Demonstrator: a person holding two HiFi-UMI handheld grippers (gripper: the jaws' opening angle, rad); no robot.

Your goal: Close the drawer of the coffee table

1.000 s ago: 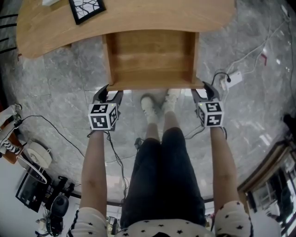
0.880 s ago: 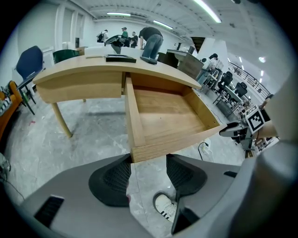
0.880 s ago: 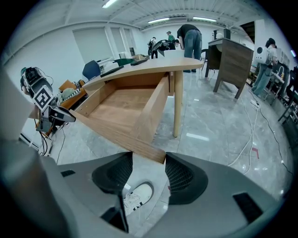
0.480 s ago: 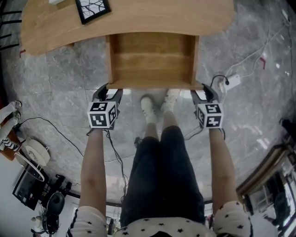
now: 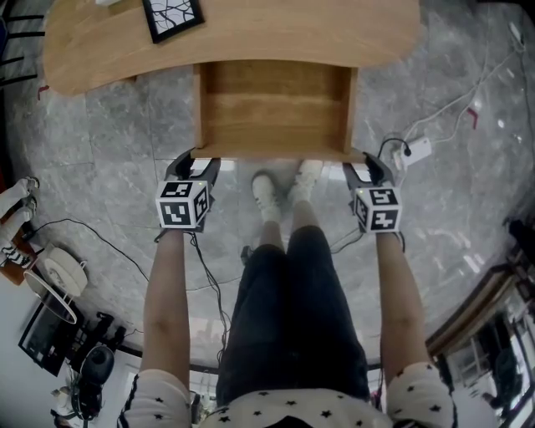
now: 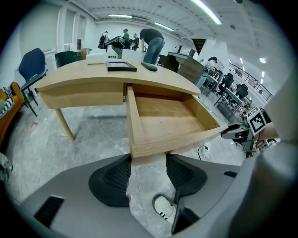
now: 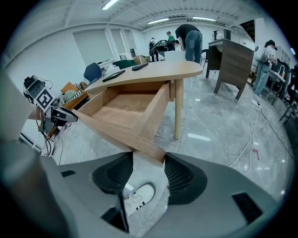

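The wooden coffee table (image 5: 251, 33) has its drawer (image 5: 276, 109) pulled well out toward me, and the drawer is empty. My left gripper (image 5: 194, 157) is open at the drawer's front left corner, the corner of the front board (image 6: 149, 148) sitting right at its fingertips. My right gripper (image 5: 366, 159) is open at the front right corner in the same way, where the board's end (image 7: 151, 149) reaches between its pads. In the left gripper view the drawer (image 6: 163, 121) stretches away to the right. It stretches away to the left (image 7: 125, 111) in the right gripper view.
A black-framed picture (image 5: 173, 17) lies on the tabletop. The person's shoes (image 5: 267, 192) stand on the marble floor under the drawer front. A white power strip (image 5: 415, 150) and cables lie to the right, with equipment (image 5: 58, 284) at the lower left. People (image 6: 151, 44) stand behind the table.
Both grippers have edged forward against the drawer front. The drawer has slid slightly in under the tabletop.
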